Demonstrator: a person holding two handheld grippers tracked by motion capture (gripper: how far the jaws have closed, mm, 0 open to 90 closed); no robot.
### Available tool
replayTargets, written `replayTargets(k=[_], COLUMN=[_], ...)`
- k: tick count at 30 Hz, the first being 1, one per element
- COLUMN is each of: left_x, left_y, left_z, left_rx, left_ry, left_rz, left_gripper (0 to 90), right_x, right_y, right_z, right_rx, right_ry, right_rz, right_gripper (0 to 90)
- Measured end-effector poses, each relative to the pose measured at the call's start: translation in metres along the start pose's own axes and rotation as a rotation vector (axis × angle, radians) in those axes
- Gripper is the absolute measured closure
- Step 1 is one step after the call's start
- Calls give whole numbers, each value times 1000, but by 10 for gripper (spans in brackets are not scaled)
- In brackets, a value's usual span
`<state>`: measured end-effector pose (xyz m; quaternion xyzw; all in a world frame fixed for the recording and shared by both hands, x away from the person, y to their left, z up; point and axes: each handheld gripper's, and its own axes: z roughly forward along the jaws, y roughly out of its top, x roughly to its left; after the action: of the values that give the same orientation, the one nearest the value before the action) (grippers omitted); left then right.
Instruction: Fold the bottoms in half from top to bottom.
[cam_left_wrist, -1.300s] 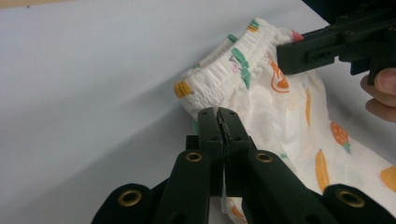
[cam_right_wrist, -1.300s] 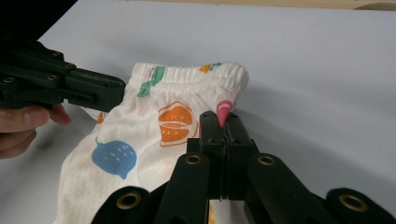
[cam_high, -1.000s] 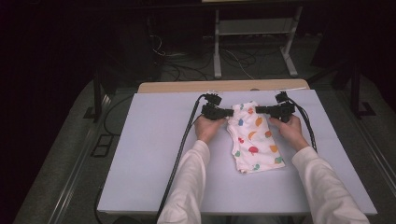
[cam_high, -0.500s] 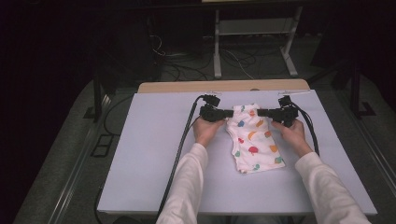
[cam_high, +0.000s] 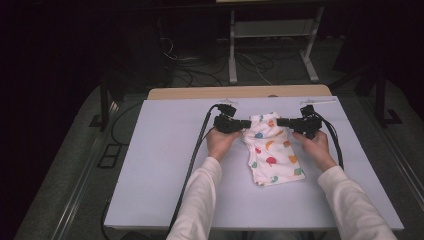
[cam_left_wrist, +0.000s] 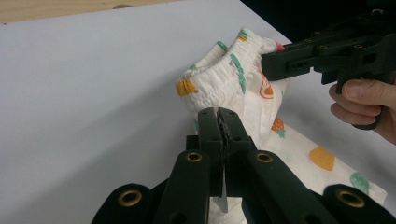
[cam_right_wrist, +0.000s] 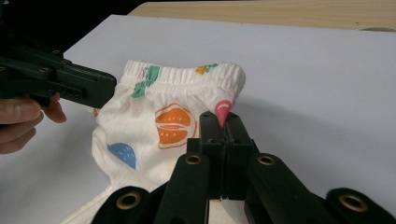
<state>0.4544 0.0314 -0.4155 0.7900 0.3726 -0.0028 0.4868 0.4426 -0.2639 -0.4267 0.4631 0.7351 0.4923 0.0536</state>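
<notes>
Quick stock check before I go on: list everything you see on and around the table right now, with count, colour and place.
Printed shorts: one, white with coloured fruit shapes, table centre, waistband end raised and pinched at both sides.
Table: one, pale grey-white top with a wooden strip along the far edge.
Metal stand: one, light grey, on the floor behind the table.
Loose cables: several, dark, on the floor behind the table.
Left gripper: one, black, shut on the waistband's left side.
Right gripper: one, black, shut on the waistband's right side.
Sleeves: two, white, at the near edge.
</notes>
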Motion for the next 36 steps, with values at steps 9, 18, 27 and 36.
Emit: replayTargets(k=[9,18,27,36], left_x=[-7,-13,-22,-25], left_y=[-5,-8,-13,-21], left_z=[-1,0,-5,-6], left_rx=[0,11,14,12], left_ry=[-12,-22,-27,-44], left_rz=[4,11,12,2], left_gripper=[885,885,885,885], right_x=[3,6,10,18], right_y=[-6,-11,-18,-22], right_z=[-6,-11,-16,-20], right_rx=[-3,-12,-12,-5], right_ry=[-2,0,-4,-11], right_rz=[-4,-9,-2,-17], right_gripper=[871,871,872,872])
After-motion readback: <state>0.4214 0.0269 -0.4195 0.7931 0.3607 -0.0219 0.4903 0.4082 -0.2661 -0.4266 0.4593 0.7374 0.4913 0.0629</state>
